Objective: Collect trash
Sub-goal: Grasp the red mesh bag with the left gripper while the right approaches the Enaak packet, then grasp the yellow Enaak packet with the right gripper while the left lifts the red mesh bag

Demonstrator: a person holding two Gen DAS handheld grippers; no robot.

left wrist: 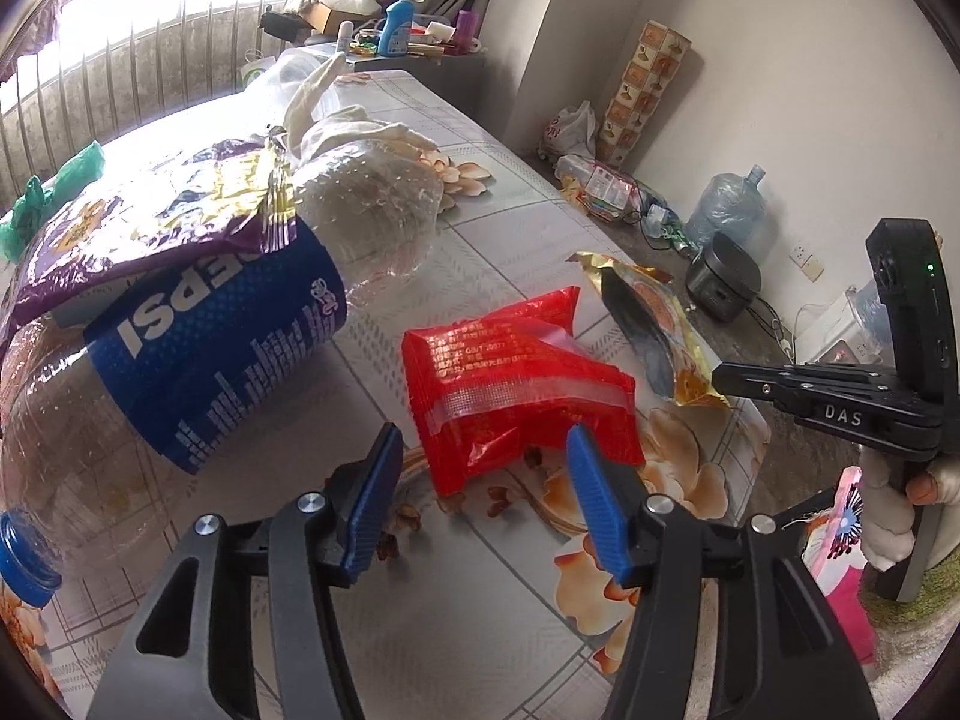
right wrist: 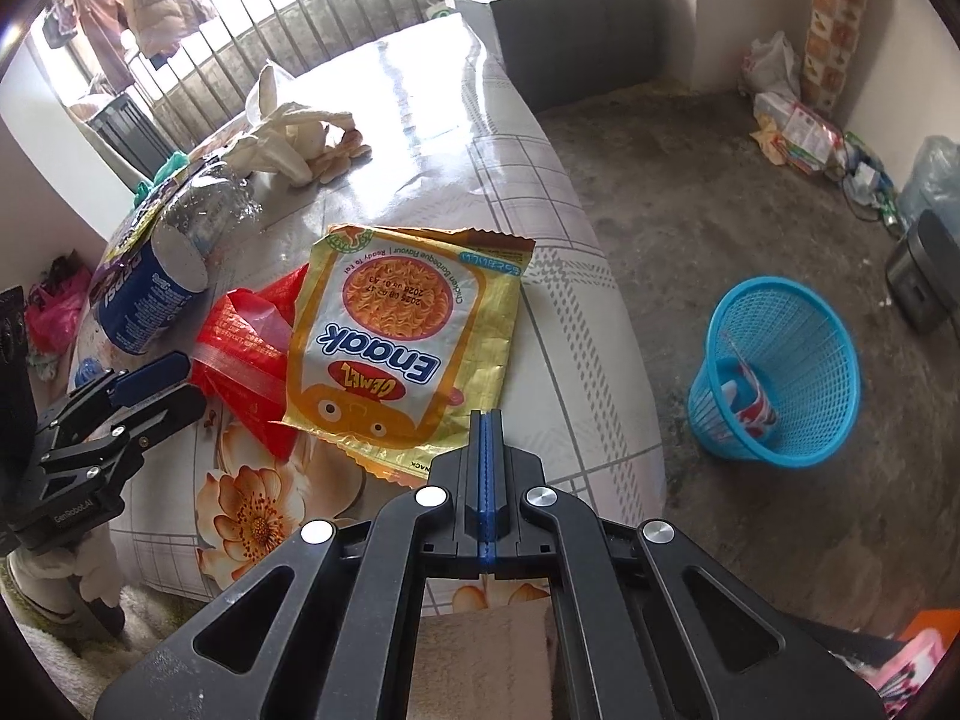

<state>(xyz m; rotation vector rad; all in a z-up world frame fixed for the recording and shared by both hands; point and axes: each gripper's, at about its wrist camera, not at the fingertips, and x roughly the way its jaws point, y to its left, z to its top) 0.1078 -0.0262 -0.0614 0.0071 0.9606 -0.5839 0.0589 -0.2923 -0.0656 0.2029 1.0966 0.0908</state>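
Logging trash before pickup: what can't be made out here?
- Blue basket contents: right wrist view, mesh wall hides most of it.
- Pepsi bottle: left wrist view, purple wrapper covers its top.
- Red wrapper print: too small.

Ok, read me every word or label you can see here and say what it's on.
"PEPSI": blue label of the bottle.
"Enaak", "Gemez", "Chicken Barbeque Flavour | Ready to Eat": yellow packet.
"DAS": right claw.
"GenRobot.AI": left claw.
Red wrapper: print too small to read.
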